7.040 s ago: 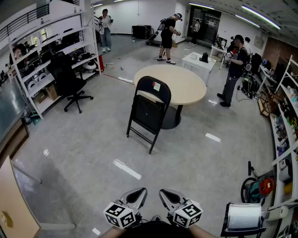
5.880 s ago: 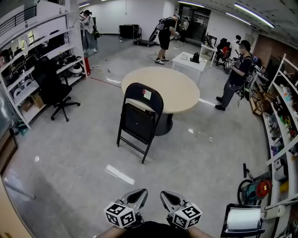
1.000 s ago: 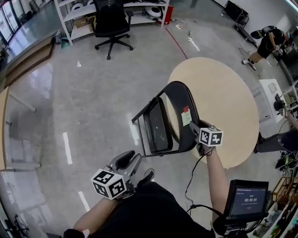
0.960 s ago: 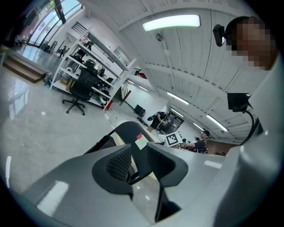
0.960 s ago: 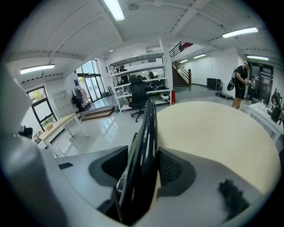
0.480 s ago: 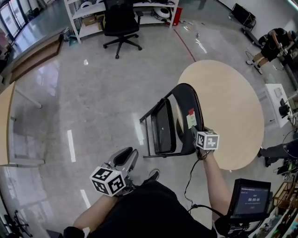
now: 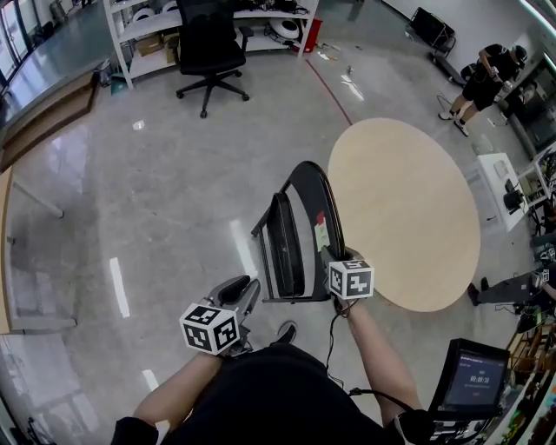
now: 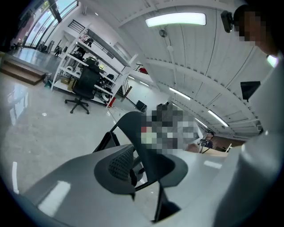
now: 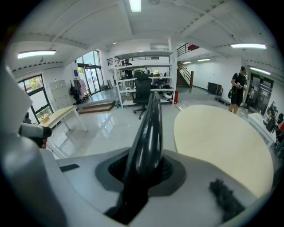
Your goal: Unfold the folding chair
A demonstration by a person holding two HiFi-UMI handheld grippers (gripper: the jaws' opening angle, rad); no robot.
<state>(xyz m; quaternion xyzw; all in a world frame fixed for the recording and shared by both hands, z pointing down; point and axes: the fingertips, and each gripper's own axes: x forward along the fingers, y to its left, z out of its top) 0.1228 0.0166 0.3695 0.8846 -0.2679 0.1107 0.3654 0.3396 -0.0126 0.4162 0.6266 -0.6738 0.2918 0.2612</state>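
The black folding chair (image 7: 291, 235) stands on the floor between me and the round table, its seat still close against the backrest. My right gripper (image 7: 330, 259) is at the backrest's near rim beside a small label. In the right gripper view the rim of the chair (image 9: 148, 128) runs between the closing jaws of the right gripper (image 9: 148, 170), and both pads touch it. My left gripper (image 7: 243, 287) hovers low to the chair's left, apart from it. In the left gripper view the chair (image 8: 126, 124) lies ahead of the left gripper (image 8: 137, 170), whose jaws stand slightly open with nothing between them.
A round beige table (image 7: 400, 209) stands just right of the chair. A black office chair (image 7: 207, 43) and white shelves (image 7: 156, 22) are at the far side. A screen on a stand (image 7: 473, 382) is at my right. A person (image 7: 482, 83) stands in the distance.
The right gripper's jaws have closed on the backrest rim and drawn the chair leftward, nearer to me, away from the table. The left gripper has shifted a little toward the chair.
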